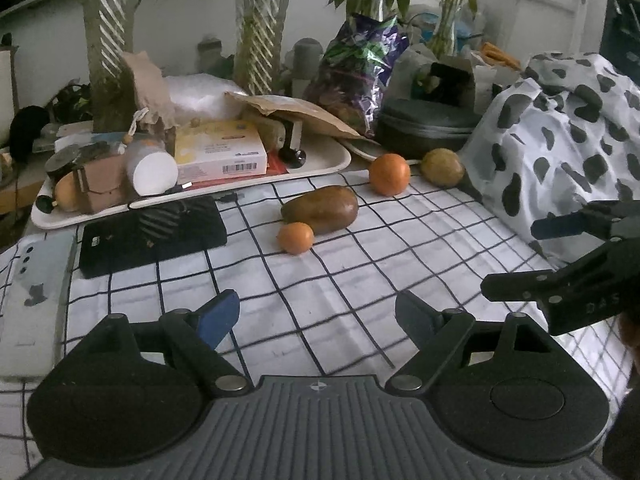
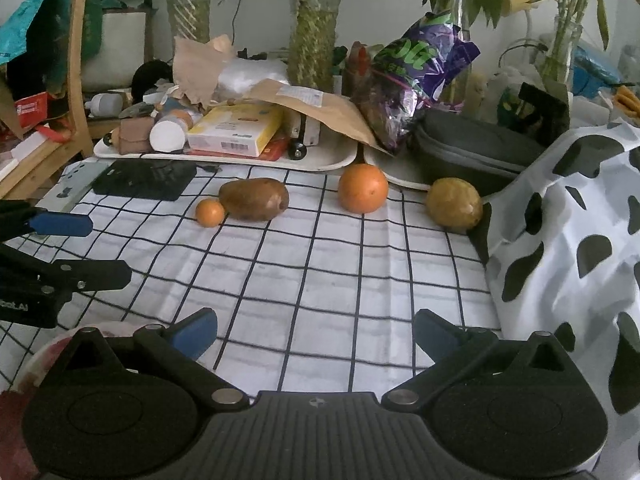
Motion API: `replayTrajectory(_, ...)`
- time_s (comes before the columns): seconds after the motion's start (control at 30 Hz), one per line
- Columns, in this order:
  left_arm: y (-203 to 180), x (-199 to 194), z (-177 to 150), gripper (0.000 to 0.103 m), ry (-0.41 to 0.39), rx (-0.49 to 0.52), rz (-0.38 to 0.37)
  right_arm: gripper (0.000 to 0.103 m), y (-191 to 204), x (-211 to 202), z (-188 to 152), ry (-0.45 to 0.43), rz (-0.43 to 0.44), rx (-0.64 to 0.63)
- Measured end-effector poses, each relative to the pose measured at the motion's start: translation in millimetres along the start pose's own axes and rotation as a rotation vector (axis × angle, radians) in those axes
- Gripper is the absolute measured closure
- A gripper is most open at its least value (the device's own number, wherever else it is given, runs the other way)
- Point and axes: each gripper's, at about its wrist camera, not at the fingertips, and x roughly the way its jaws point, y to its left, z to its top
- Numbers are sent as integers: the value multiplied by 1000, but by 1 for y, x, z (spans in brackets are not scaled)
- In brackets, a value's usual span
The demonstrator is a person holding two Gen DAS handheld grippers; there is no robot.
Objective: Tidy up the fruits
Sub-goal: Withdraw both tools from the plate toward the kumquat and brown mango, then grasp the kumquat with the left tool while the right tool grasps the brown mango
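Left wrist view: the left gripper (image 1: 316, 316) hovers with jaws spread and empty over the checked cloth (image 1: 360, 280), like the right gripper (image 2: 316, 334). At twelve o'clock lie a small orange (image 1: 296, 237) touching a brown fruit (image 1: 320, 209), a big orange (image 1: 389, 174) and a green fruit (image 1: 443, 167). Judging by this, the approach is in hand; next comes reaching forward and closing on one fruit.

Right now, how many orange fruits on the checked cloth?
2. The small orange fruit touches the brown fruit's left end; the large orange fruit sits further right, alone. The spotted cloth may hide others.
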Motion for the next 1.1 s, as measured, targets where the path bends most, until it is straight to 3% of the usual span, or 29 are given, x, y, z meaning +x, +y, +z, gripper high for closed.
replayTrajectory(0.27,7,26,7,19,-8,34,8,0,-1,21,12,11,-2,-27)
replayTrajectory(0.67,17,64,20,48,-21,68,-8,0,-6,53,27,33,-5,-62)
replayTrajectory(0.83,19,79,23,51,-15,81,-11,0,-6,64,33,38,-6,-80)
replayTrajectory(0.9,19,85,24,59,-7,88,-15,0,-6,68,35,40,-5,-84)
replayTrajectory(1.1,21,98,26,61,1,98,-24,0,-6,78,38,50,-10,-101)
